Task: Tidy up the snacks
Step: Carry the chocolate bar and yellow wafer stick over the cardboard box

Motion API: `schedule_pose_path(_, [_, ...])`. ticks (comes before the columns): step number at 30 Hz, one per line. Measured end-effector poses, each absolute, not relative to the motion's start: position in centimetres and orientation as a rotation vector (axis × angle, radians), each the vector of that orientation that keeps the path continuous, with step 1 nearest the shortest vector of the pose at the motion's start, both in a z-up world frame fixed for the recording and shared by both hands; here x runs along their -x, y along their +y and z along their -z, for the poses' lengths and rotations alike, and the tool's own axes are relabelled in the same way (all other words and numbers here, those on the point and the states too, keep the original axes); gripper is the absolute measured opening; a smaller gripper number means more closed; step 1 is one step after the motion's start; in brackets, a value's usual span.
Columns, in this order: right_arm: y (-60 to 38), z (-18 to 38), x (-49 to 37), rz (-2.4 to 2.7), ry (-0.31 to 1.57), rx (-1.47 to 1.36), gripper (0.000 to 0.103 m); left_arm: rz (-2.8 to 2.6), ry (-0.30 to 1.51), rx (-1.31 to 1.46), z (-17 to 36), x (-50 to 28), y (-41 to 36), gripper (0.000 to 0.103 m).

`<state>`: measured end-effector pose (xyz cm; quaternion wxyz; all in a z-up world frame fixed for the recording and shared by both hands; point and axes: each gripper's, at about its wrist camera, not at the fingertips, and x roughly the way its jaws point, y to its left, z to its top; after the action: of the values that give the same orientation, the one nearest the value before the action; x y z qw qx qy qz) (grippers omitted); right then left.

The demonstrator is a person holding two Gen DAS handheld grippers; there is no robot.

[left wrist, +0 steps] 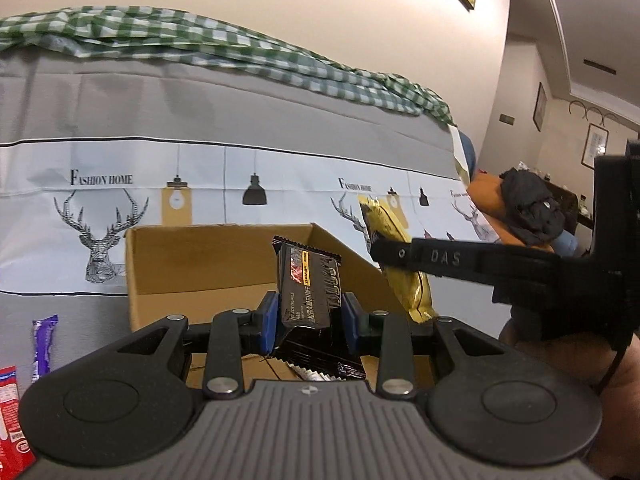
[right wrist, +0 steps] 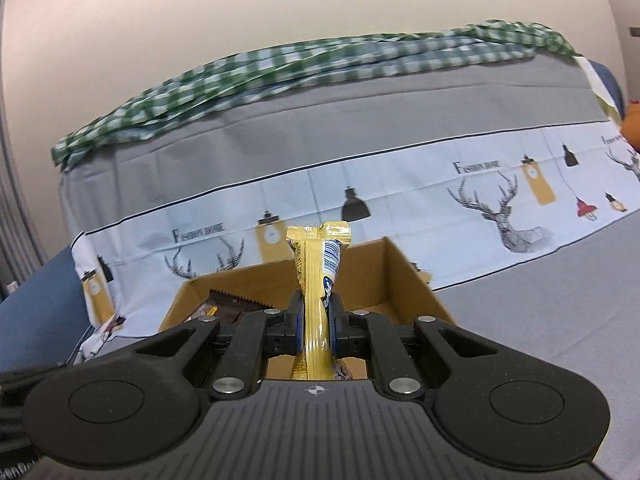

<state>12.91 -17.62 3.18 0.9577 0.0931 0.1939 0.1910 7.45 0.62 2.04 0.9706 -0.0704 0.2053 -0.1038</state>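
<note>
Both hands are over the cardboard box (left wrist: 208,264) now, each with a snack in its claw. The left gripper (left wrist: 308,322) is clamped on a black snack bar (left wrist: 310,280), pads pressed to the wrapper's lower half, the bar standing upright with its long axis pointing away from the claw and slightly up, and the box's open mouth sits straight ahead and just below it. The right gripper (right wrist: 317,326) is squeezed tight on a yellow snack packet (right wrist: 316,280), also held on end, with the box directly beneath and ahead. Seen from the left, that yellow packet hangs just to the right of the box's near corner. Both claws tilt gently downward; I'd say the left bar is better centred over the opening for a drop.
</note>
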Motion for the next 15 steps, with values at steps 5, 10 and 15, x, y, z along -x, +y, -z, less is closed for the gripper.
schedule_pose_path(5, [-17.83, -3.3, -12.8, -0.377, 0.373, -0.182, 0.011, 0.223, 0.417, 0.132, -1.81, -7.64, 0.14, 0.037])
schedule_pose_path(10, [-17.86, -3.41, -12.6, -0.379, 0.357, -0.177, 0.011, 0.23, 0.417, 0.123, -1.81, -7.68, -0.08, 0.037])
schedule_pose_path(15, [-17.81, -3.59, -12.48, -0.385, 0.345, -0.176, 0.011, 0.228, 0.417, 0.12, -1.8, -7.65, -0.14, 0.036])
